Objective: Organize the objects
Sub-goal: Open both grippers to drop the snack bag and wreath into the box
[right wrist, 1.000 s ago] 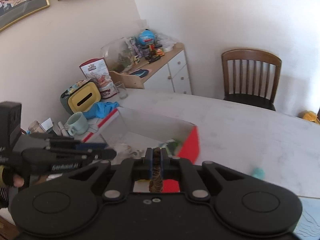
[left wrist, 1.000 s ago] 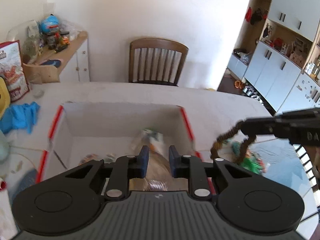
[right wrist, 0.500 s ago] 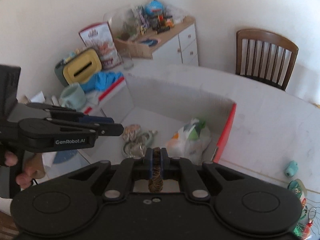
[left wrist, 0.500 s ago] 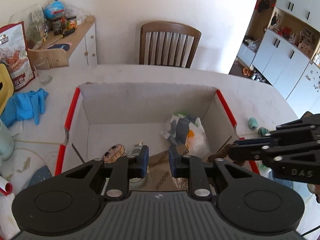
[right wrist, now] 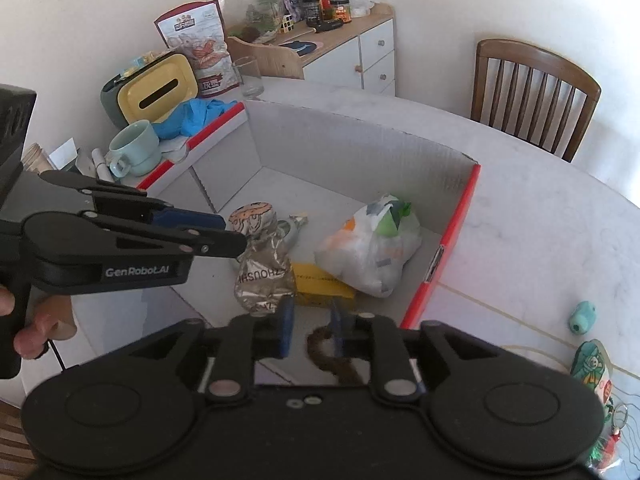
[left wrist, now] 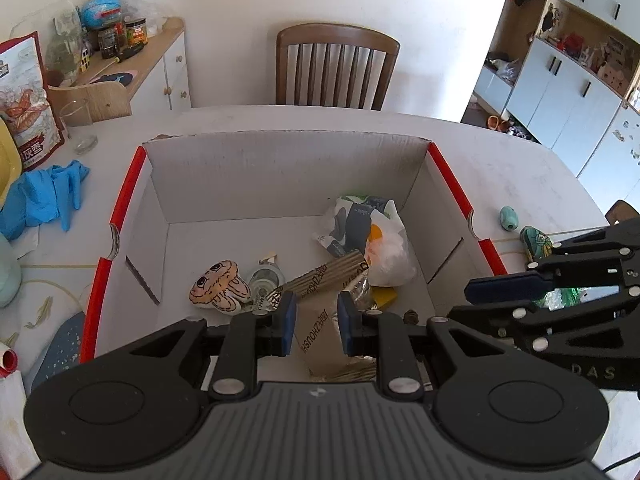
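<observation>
Almost released, but not cleanly. Poised above the near right corner of the cardboard box (left wrist: 280,160), with the right gripper (right wrist: 312,320) spread a little, jaws having just been opening, and the brown cord (right wrist: 332,356) between them, leaning on one pad only, no longer pinched from both sides. Judging by the angle, hanging inside the box wall, close to the red edge.

Risk one: clinging to that pad. Pulling away now could drag the cord back out over the box rim and drop it on the table outside the box, by the small teal toy (left wrist: 509,218). Better to widen further, or give a slight shake, before lifting.

Risk two: draping across the red edge instead of falling inside the box, given how near the corner it hangs.

Risk three: knocking together. Left gripper (left wrist: 314,322) pressed as narrow as it goes, holding nothing, hovering over the near side of the box above the brown paper bag (left wrist: 320,332), just beside the other tool. Careless withdrawal could bump the two or snag the cord.
</observation>
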`<state>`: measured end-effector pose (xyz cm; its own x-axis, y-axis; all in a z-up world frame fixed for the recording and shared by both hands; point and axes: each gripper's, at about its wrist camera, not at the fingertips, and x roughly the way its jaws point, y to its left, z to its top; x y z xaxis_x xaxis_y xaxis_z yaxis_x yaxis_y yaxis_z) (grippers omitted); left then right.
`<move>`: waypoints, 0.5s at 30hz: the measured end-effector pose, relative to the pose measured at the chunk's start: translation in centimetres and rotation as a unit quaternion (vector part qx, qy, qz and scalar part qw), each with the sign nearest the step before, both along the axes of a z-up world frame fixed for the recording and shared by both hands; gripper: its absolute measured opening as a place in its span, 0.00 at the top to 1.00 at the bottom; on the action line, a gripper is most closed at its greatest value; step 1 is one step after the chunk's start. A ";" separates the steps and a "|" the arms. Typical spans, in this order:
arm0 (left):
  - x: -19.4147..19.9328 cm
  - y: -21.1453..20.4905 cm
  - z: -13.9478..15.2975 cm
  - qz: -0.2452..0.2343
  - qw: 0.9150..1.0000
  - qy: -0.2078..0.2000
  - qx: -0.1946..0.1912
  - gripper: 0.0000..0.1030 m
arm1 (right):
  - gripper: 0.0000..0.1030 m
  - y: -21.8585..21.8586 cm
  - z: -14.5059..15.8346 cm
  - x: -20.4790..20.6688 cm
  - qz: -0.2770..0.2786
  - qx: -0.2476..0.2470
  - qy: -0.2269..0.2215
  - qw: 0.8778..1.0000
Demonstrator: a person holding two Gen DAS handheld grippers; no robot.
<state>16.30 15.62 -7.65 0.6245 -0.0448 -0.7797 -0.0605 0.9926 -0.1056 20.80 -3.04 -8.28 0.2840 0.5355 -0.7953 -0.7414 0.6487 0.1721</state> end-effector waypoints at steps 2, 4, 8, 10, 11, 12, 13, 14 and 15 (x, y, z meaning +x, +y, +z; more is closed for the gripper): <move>-0.1 -0.1 0.1 0.004 1.000 0.000 0.001 0.79 | 0.75 -0.3 0.2 -0.1 -0.003 0.004 -0.002 1.000; -0.2 -0.3 0.3 0.007 1.000 -0.002 0.003 0.79 | 0.71 -0.8 0.5 -0.1 -0.006 0.009 -0.001 1.000; -0.6 -0.7 0.8 0.012 1.000 -0.007 0.008 0.79 | 0.63 -2.1 1.3 -0.2 -0.009 0.027 -0.002 1.000; -0.8 -0.9 1.1 0.015 1.000 -0.009 0.010 0.78 | 0.60 -2.8 1.8 -0.4 -0.011 0.035 -0.003 0.999; -0.9 -1.0 1.3 0.015 1.000 -0.011 0.011 0.78 | 0.58 -3.3 2.1 -0.5 -0.012 0.041 -0.005 0.999; -1.0 -1.2 1.4 0.015 1.000 -0.013 0.014 0.77 | 0.57 -3.6 2.3 -0.6 -0.012 0.045 -0.005 0.999; -1.1 -1.4 1.6 0.014 1.000 -0.014 0.016 0.77 | 0.56 -4.0 2.5 -0.7 -0.014 0.049 -0.006 0.999; -1.2 -1.6 1.8 0.012 1.000 -0.015 0.018 0.77 | 0.55 -4.6 2.8 -0.8 -0.016 0.054 -0.007 0.998; -1.2 -1.8 2.0 0.011 1.000 -0.017 0.018 0.77 | 0.54 -5.2 3.0 -0.9 -0.018 0.058 -0.007 0.998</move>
<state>15.06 13.78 -5.69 0.6509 -0.0032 -0.7591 -0.0792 0.9942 -0.0721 19.87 -8.21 -5.30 0.3151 0.6126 -0.7249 -0.7201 0.6518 0.2378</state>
